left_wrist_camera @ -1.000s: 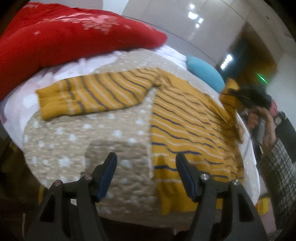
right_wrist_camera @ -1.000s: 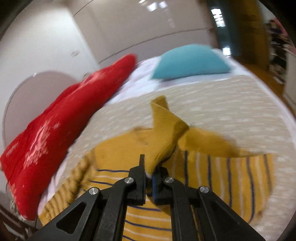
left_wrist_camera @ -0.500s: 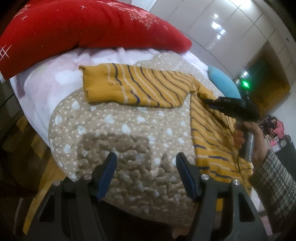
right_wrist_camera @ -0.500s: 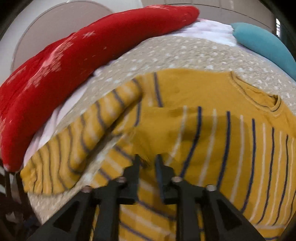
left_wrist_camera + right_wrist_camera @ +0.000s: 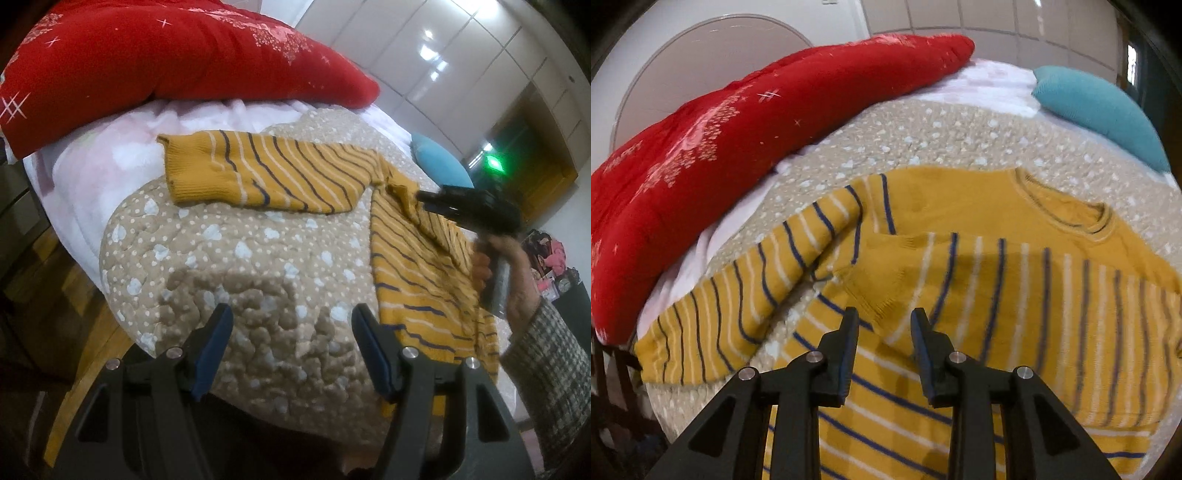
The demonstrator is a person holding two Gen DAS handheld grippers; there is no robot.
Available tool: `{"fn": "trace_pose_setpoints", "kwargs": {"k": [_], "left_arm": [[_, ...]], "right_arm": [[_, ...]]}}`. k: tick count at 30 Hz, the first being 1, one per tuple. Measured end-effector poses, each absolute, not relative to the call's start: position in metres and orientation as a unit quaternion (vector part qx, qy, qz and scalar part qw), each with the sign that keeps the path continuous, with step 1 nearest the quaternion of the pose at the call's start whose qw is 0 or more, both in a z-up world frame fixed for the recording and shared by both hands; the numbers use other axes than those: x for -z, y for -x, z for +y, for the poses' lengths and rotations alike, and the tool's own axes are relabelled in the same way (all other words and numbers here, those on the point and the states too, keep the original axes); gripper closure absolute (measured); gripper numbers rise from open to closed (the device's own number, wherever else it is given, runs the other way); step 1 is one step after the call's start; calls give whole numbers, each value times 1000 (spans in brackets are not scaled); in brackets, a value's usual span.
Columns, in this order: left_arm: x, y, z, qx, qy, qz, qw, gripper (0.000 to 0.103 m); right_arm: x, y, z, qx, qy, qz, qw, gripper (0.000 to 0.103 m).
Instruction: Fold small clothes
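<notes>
A mustard sweater (image 5: 997,206) with navy and white stripes lies flat on the dotted beige blanket (image 5: 240,251). One sleeve (image 5: 266,177) stretches out to the left. The other sleeve (image 5: 923,266) lies folded across the chest, its cuff just ahead of my right gripper (image 5: 884,317). That gripper is open, its pads clear of the cloth. In the left wrist view the right gripper (image 5: 421,197) hovers over the sweater's shoulder, held by a hand. My left gripper (image 5: 291,325) is open above bare blanket, left of the hem, with nothing between its fingers.
A big red quilt (image 5: 166,62) is piled along the back of the bed. A teal cushion (image 5: 1100,107) sits at the far right. A pale pink sheet (image 5: 92,158) lies under the blanket. The person's checked sleeve (image 5: 550,362) is at the right. The bed edge drops to a wooden floor on the left.
My right gripper carried the sleeve cuff across the sweater's chest, came down and let go of it, and its jaws opened. My left gripper shifted a little leftward over the blanket, still open.
</notes>
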State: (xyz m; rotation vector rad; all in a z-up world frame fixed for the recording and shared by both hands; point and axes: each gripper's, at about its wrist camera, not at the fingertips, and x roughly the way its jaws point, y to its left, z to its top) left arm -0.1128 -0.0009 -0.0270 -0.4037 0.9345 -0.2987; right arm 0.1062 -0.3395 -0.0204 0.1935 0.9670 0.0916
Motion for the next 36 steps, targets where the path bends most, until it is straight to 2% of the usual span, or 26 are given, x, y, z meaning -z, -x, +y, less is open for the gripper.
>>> {"fn": "trace_pose_setpoints", "kwargs": {"k": [2, 4, 6, 9, 11, 12, 14, 16, 17, 24, 28, 29, 30, 31, 32, 36], "left_arm": [[26, 116, 3, 139, 193, 444, 864, 37], [26, 119, 9, 134, 196, 443, 865, 37], [27, 120, 18, 123, 203, 441, 866, 37], [28, 121, 38, 99, 216, 436, 868, 36], [27, 119, 57, 67, 229, 430, 871, 36], [28, 120, 68, 49, 235, 426, 872, 35], [29, 121, 89, 18, 250, 421, 872, 35], [33, 124, 107, -5, 267, 421, 867, 35], [34, 127, 115, -14, 275, 421, 864, 34], [43, 134, 130, -27, 287, 424, 858, 34], [48, 129, 128, -21, 287, 433, 854, 34], [48, 129, 127, -19, 286, 434, 854, 34], [48, 130, 125, -18, 285, 435, 854, 34], [47, 130, 123, -16, 282, 435, 855, 34], [46, 131, 122, -15, 280, 435, 855, 34], [40, 131, 113, -10, 269, 435, 859, 34]], "right_arm": [[29, -117, -331, -39, -91, 474, 875, 72], [46, -130, -321, -40, -96, 501, 859, 79], [53, -137, -312, -56, -106, 511, 851, 79], [40, -130, -302, -97, -139, 500, 850, 79], [20, -113, -279, -127, -108, 480, 862, 79], [14, -105, -267, -145, -92, 475, 863, 78], [1, -83, -231, -203, -55, 469, 858, 69], [-1, -65, -200, -243, -22, 468, 850, 52], [0, -56, -181, -266, -2, 467, 843, 50], [29, -12, -63, -343, 166, 449, 808, 49], [47, -12, -30, -323, 219, 429, 814, 49], [49, -15, -29, -319, 215, 430, 817, 50], [50, -21, -28, -313, 201, 436, 819, 63], [50, -25, -27, -305, 193, 440, 822, 89], [46, -31, -30, -291, 179, 445, 828, 97], [15, -34, -60, -273, 118, 428, 854, 98]]}}
